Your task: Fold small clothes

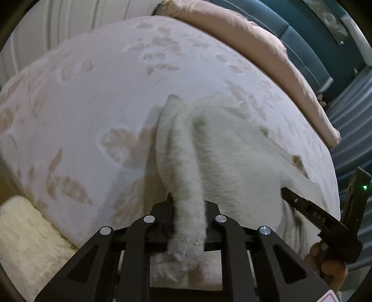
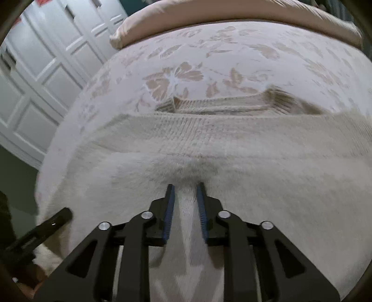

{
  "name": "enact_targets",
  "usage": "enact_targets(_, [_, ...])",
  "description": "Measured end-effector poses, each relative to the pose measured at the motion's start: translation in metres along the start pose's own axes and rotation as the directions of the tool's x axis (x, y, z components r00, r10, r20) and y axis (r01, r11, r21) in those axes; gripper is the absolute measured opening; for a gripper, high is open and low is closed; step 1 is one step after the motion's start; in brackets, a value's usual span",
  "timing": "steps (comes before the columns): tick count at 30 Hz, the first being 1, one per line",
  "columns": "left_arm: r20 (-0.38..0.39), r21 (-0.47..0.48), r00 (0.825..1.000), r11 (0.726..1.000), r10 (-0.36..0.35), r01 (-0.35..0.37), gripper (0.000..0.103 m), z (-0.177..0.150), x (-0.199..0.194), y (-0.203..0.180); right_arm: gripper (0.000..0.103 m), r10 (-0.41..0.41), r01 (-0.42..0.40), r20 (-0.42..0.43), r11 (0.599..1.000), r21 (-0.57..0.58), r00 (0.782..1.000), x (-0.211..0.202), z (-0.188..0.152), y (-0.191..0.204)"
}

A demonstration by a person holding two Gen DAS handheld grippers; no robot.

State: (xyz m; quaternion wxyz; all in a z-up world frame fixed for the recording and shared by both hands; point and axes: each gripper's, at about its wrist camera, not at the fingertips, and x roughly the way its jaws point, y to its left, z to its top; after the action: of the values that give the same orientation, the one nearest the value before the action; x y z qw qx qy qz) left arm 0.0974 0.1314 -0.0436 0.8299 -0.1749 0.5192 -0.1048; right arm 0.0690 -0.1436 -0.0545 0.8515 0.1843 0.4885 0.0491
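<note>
Much of my left gripper [image 1: 187,209] is hidden: a thick fold of the cream sweater [image 1: 232,158] drapes straight over its fingertips, so I cannot see the pads at all, though the jaws are drawn nearly together and look clenched on that fold. Its tail end hangs down behind the linkage and out of sight. My right gripper [image 2: 184,188] is plainer in its own view: the blue ribbed pads [image 2: 169,209] stand a little apart with a ridge of the sweater [image 2: 232,151] between them, and I think they press its sides, but the knit is smeared by blur and I cannot be sure. In the left wrist view the right gripper [image 1: 286,192] shows only as one black finger at the garment's near right edge, the hand [image 1: 330,264] behind it cut off by the frame. The sweater lies on the flowered bedspread [image 2: 186,76], its ribbed neckline [image 2: 220,104] turned away from me. Beyond it the bedspread runs bare up to the pink pillow [image 2: 209,11]; to the left it stays open to the bed's edge, with white panelled doors [image 2: 46,69] past that.
</note>
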Motion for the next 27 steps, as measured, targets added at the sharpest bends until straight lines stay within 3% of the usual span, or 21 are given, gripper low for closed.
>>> enact_targets(1, [0.012, 0.003, 1.0, 1.0, -0.021, 0.021, 0.012, 0.002, -0.007, -0.005, 0.039, 0.02, -0.02, 0.016, 0.999, 0.025, 1.0, -0.013, -0.003, -0.004])
enact_targets(2, [0.031, 0.013, 0.998, 0.999, -0.049, 0.049, 0.011, 0.006, -0.017, -0.014, 0.042, 0.044, -0.046, 0.052, 0.998, 0.041, 0.998, -0.032, -0.009, -0.01])
enact_targets(7, [0.081, 0.128, 0.984, 0.981, -0.158, 0.146, 0.011, 0.013, -0.054, -0.082, 0.044, 0.052, -0.062, 0.121, 0.995, 0.081, 0.991, -0.093, -0.045, -0.055])
enact_targets(11, [0.06, 0.26, 0.964, 0.936, -0.259, 0.236, 0.01, 0.0, -0.064, -0.166, 0.044, 0.009, -0.034, 0.134, 0.982, 0.185, 0.991, -0.125, -0.08, -0.112])
enact_targets(14, [0.009, 0.347, 0.955, 0.896, -0.298, 0.276, 0.01, -0.021, -0.052, -0.224, 0.045, -0.025, -0.014, 0.144, 0.963, 0.268, 0.989, -0.144, -0.104, -0.15])
enact_targets(18, [-0.108, 0.418, 0.952, 0.855, -0.287, 0.305, 0.01, -0.064, -0.007, -0.283, 0.046, -0.054, -0.006, 0.162, 0.937, 0.349, 0.985, -0.159, -0.123, -0.187])
enact_targets(23, [-0.223, 0.484, 0.963, 0.84, -0.153, 0.246, 0.011, -0.123, 0.059, -0.305, 0.046, -0.066, -0.018, 0.19, 0.914, 0.406, 0.98, -0.169, -0.135, -0.214])
enact_targets(27, [-0.166, 0.528, 0.975, 0.822, -0.148, 0.215, 0.02, -0.134, 0.053, -0.298, 0.046, -0.063, -0.031, 0.208, 0.907, 0.42, 0.976, -0.172, -0.135, -0.223])
